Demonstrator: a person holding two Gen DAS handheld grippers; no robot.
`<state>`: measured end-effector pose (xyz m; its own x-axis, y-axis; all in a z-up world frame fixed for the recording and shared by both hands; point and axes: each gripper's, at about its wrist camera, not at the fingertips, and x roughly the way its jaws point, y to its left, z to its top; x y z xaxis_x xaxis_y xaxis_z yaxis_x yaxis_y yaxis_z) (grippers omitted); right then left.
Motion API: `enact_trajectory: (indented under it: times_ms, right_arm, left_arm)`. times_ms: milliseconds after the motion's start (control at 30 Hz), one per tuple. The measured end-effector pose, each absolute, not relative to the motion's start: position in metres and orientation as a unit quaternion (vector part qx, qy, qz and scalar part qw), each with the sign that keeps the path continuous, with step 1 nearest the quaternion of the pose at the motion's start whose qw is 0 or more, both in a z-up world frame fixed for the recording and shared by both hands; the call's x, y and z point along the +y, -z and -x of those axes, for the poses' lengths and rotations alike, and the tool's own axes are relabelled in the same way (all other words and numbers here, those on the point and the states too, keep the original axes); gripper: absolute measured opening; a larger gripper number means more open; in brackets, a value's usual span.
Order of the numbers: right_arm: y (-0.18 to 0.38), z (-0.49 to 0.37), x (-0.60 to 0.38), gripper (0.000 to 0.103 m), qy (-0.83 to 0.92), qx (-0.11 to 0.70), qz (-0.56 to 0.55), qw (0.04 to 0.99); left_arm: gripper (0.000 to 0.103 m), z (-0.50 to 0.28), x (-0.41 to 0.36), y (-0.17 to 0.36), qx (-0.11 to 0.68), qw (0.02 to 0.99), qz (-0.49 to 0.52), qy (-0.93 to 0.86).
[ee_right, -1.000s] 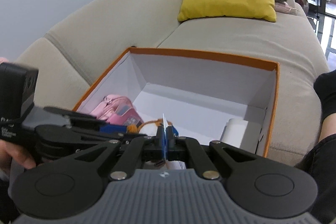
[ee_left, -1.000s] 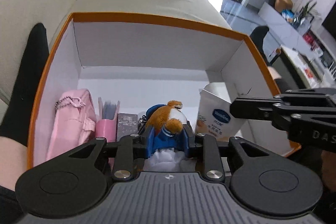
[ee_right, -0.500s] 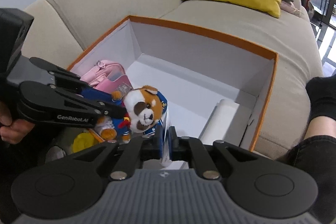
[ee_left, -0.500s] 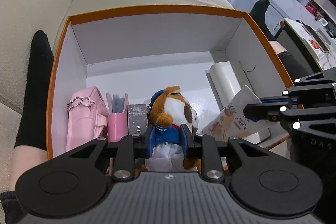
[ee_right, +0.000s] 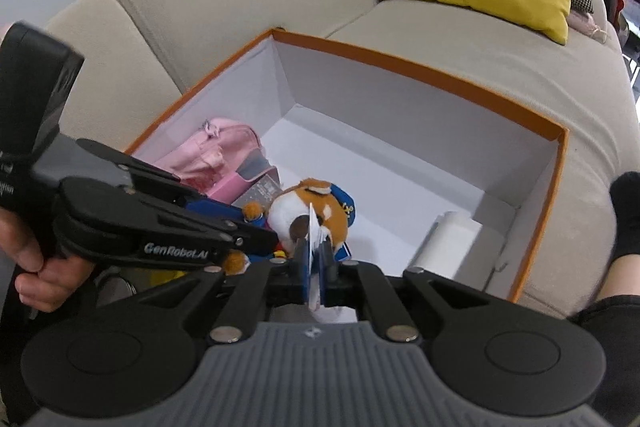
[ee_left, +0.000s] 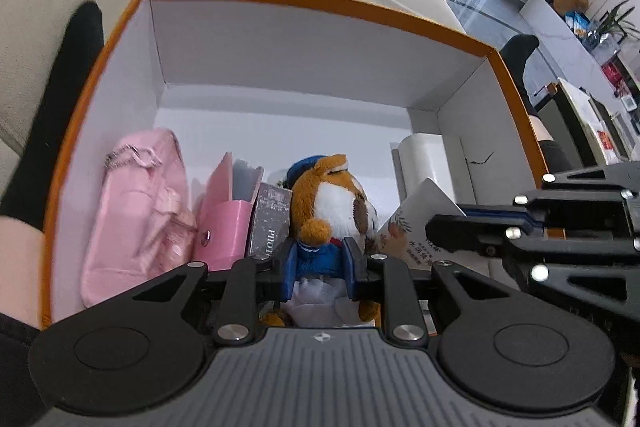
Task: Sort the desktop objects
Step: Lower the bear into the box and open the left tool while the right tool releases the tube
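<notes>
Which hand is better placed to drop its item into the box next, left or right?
Left, probably. The left tool holds the plush toy over the orange box beside the pink bag. The right tool pinches a thin packet behind the toy.

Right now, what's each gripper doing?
Left gripper: closed on the plush toy.
Right gripper: closed on a thin white packet.
</notes>
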<state>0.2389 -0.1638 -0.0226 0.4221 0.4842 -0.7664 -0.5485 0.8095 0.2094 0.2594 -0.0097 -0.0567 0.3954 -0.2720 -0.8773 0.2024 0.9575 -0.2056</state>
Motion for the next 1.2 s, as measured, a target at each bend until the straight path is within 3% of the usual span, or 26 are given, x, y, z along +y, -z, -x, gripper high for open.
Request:
enact_trajectory:
  times_ms: [333,500,1000,1200]
  right_arm:
    - [0.024,-0.239,-0.147,0.004,-0.329,0.437,0.020,0.837]
    - [0.023,-0.242,-0.151,0.004,-0.329,0.444,0.017,0.833]
    - [0.019,-0.226,-0.129,0.006,-0.381,0.434,0.106,0.809]
    - [0.018,-0.221,-0.129,0.014,-0.375,0.437,0.111,0.810]
  left_arm:
    - [0.027,-0.248,-0.017,0.053,0.513,0.848,-0.036,0.128]
    - [0.030,-0.258,-0.003,0.067,0.544,0.827,0.024,0.140]
    - [0.030,-0.230,0.018,0.035,0.492,0.857,0.036,0.149]
    - [0.030,-0.208,0.031,0.020,0.462,0.874,0.065,0.136]
